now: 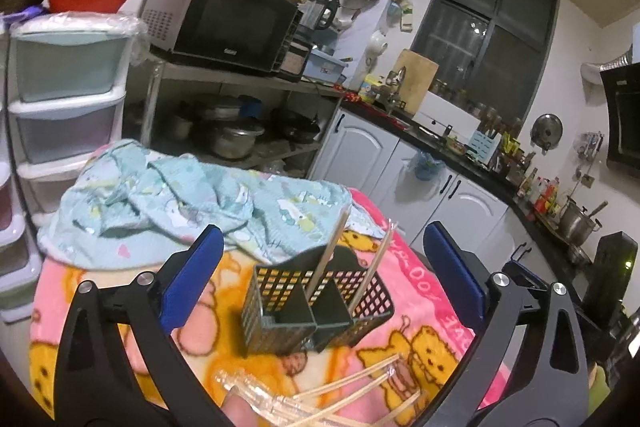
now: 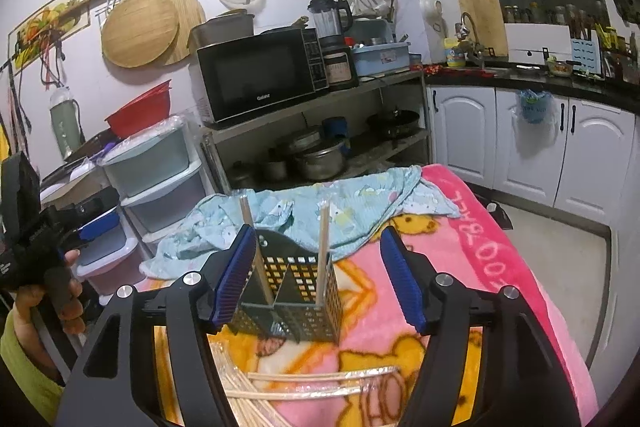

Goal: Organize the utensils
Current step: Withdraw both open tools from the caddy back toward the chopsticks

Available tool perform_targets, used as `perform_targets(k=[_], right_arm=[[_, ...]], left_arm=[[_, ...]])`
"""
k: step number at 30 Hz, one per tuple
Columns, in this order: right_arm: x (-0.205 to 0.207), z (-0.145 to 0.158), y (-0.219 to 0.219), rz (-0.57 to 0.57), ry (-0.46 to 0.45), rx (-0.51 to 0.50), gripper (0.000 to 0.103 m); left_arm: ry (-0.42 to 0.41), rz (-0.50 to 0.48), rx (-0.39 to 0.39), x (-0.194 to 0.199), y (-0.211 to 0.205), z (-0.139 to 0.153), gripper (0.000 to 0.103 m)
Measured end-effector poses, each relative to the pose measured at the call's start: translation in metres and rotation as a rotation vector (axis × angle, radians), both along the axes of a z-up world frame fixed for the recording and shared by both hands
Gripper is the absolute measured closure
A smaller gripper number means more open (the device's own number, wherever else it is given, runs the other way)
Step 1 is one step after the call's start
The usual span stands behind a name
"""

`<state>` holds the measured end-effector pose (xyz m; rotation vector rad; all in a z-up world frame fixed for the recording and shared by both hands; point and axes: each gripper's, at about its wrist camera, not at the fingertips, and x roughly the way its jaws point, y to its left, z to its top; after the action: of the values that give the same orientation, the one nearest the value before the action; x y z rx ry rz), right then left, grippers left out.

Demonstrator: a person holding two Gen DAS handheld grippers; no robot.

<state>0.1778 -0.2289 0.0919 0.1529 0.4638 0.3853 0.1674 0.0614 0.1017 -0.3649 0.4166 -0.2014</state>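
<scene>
Fingers of both my left gripper (image 1: 320, 263) and right gripper (image 2: 318, 277) spread wide, empty. Black caddy (image 2: 292, 291) with two chopsticks (image 2: 323, 251) stands between them on blanket-covered surface (image 2: 480, 251).

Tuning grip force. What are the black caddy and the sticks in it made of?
Caddy: looks like matte black moulded plastic, with square-perforated walls and solid dividers; coated metal possible.
Sticks: pale, straight, matte, likely bamboo or wood; clear wrapper shows at the tips.

A home kitchen: microwave (image 2: 260, 75), stacked pots (image 2: 316, 155), white cabinets (image 2: 528, 143) and a blender (image 2: 330, 15).
</scene>
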Motion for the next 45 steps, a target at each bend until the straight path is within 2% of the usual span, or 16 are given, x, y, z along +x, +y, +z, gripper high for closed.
perform_targets(k=[19, 36, 44, 45], right_arm=[[-0.019, -0.033, 0.017, 0.082, 0.084, -0.048, 0.033], [-0.028, -0.072, 0.013, 0.086, 0.175, -0.13, 0.033], [-0.024, -0.102, 0.0, 0.055, 0.254, -0.156, 0.033], [-0.023, -0.106, 0.0, 0.053, 0.262, -0.157, 0.033]], left_arm=[[0.112, 0.054, 0.007, -0.025, 0.019, -0.043, 0.011], [0.212, -0.011, 0.048, -0.029, 0.0, -0.092, 0.011], [0.268, -0.045, 0.056, -0.024, -0.007, -0.116, 0.011], [0.278, -0.05, 0.057, -0.024, -0.008, -0.12, 0.013]])
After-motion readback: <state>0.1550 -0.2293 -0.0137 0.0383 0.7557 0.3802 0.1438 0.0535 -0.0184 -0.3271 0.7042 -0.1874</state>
